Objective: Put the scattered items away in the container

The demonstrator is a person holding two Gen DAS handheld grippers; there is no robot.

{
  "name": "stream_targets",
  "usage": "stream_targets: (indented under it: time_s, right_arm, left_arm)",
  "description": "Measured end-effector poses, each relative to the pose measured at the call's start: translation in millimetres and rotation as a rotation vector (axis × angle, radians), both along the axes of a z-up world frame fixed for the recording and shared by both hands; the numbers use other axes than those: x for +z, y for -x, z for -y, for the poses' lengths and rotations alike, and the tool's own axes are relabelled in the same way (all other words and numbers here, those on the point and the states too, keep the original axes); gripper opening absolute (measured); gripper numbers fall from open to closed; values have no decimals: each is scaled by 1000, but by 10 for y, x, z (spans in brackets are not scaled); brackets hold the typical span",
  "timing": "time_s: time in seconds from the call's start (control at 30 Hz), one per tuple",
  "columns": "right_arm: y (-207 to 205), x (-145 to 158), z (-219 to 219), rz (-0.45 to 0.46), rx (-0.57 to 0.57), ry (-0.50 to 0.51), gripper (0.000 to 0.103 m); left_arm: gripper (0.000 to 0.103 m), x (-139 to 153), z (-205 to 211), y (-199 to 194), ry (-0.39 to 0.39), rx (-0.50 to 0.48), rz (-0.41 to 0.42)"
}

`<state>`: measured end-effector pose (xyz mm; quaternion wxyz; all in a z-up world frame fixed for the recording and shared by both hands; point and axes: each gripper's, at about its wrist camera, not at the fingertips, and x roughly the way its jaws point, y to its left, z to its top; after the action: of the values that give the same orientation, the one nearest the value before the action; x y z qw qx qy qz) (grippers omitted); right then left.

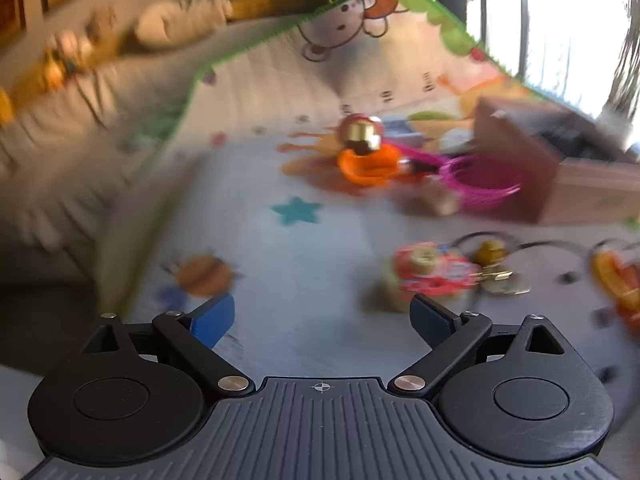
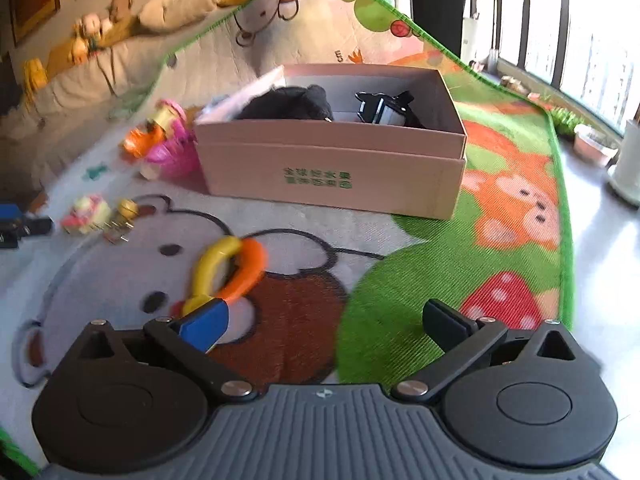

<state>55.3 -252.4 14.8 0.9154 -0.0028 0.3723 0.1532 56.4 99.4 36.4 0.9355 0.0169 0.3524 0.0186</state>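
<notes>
A cardboard box (image 2: 332,172) stands on the play mat (image 2: 460,264), holding a black plush (image 2: 292,106) and a black-and-white item (image 2: 384,110). My right gripper (image 2: 324,320) is open and empty. A yellow-and-orange ring toy (image 2: 228,272) lies just beyond its left fingertip. My left gripper (image 1: 322,316) is also open and empty over bare mat. Ahead of it to the right lie a small red-and-yellow toy (image 1: 424,272) and a gold bell with keys (image 1: 496,268). Farther off, beside the box (image 1: 560,184), lie an orange toy (image 1: 368,164), a gold-and-red ball (image 1: 360,132) and a pink coil (image 1: 480,178).
A sofa (image 2: 80,80) with plush toys runs along the mat's far left edge. Bare floor (image 2: 600,260) lies right of the mat, with plant pots (image 2: 592,144) below a window. The left wrist view is blurred.
</notes>
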Motion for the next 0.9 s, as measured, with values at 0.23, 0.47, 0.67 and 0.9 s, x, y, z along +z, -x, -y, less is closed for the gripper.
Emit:
stream_targets:
  time_s: [0.23,0.47,0.67,0.9]
  right_arm:
    - [173,185,0,144,-39,43,103]
    - [206,225,-80,144,33,70,79]
    - [209,199,-164,107,84,38,72]
    - [133,144,-392,80,124,31,73]
  left_arm:
    - [100,-30,256,40,274,-154,-84]
    - [100,-162,490,-347,169,-79,-55]
    - [96,-218,463,-415,84,-93,-33]
    - [77,-208,446,-440,75,-88,-20]
